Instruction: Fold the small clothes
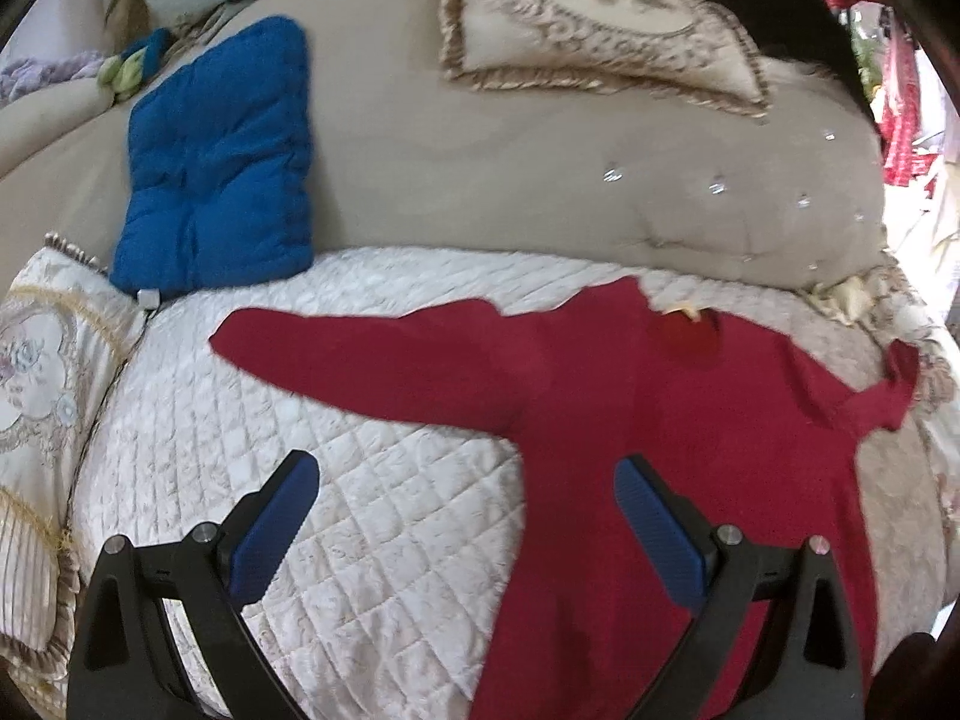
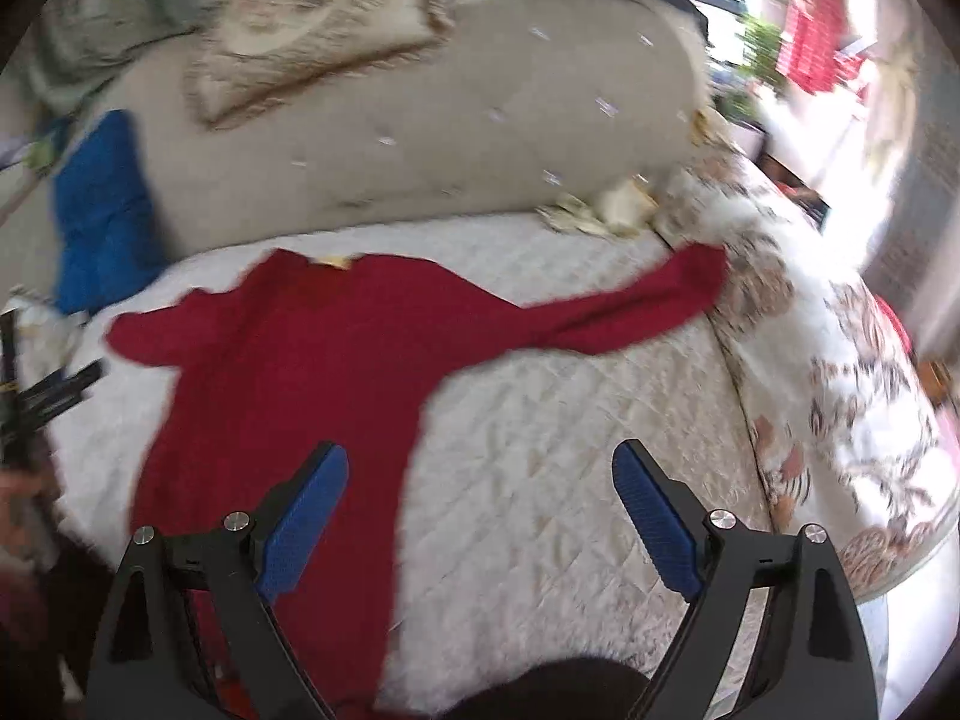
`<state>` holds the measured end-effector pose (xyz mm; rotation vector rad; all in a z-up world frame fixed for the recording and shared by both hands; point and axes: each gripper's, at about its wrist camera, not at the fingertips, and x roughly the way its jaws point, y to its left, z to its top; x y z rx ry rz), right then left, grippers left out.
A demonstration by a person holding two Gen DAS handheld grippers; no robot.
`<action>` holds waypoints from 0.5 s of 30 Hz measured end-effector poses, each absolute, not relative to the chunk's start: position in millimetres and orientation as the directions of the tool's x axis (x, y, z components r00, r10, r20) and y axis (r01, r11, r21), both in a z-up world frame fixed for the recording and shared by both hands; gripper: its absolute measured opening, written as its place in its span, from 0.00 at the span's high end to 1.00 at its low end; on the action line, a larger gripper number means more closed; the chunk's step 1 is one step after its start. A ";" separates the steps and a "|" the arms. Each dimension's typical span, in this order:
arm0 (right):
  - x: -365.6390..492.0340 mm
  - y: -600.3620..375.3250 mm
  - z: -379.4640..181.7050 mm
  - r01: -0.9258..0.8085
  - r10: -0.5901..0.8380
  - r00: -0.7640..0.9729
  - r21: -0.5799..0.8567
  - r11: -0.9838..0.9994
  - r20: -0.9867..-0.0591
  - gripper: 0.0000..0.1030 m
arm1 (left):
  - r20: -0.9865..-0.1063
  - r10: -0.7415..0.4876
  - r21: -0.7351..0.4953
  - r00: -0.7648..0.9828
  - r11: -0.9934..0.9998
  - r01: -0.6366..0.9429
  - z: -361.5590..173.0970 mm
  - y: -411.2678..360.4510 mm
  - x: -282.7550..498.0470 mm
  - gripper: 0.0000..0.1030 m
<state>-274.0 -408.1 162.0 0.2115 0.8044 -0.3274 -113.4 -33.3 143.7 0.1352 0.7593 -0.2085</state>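
Observation:
A small red long-sleeved sweater (image 1: 630,420) lies flat and spread out on a white quilted cover (image 1: 336,492), neck towards the sofa back, sleeves out to both sides. My left gripper (image 1: 465,474) is open and empty above the sweater's left side. In the right wrist view the sweater (image 2: 312,348) fills the left half, its right sleeve (image 2: 648,294) reaching right. My right gripper (image 2: 480,468) is open and empty above the sweater's right edge and the quilt (image 2: 570,432).
A blue cushion (image 1: 216,168) leans on the beige sofa back (image 1: 540,180). A patterned pillow (image 1: 600,18) sits on top. Another patterned pillow (image 1: 42,396) lies at the left. A floral cover (image 2: 840,420) borders the quilt on the right.

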 end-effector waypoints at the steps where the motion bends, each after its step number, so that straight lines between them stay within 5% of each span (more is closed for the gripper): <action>1: -278.7 -405.1 173.1 0.328 -0.178 0.672 0.074 0.942 -0.719 0.30 | -0.694 -0.154 0.034 0.704 0.969 0.245 146.1 -34.6 -115.0 0.02; 8: -257.0 -385.6 198.4 0.174 0.072 0.755 0.306 0.936 -0.651 0.30 | -0.711 -0.184 -0.004 0.678 0.966 0.258 147.5 -51.2 -109.6 0.02; 15: -170.7 -354.5 152.6 0.176 -0.014 0.729 0.167 0.970 -0.684 0.30 | -0.724 -0.182 -0.012 0.666 0.968 0.252 140.1 -62.0 -88.2 0.02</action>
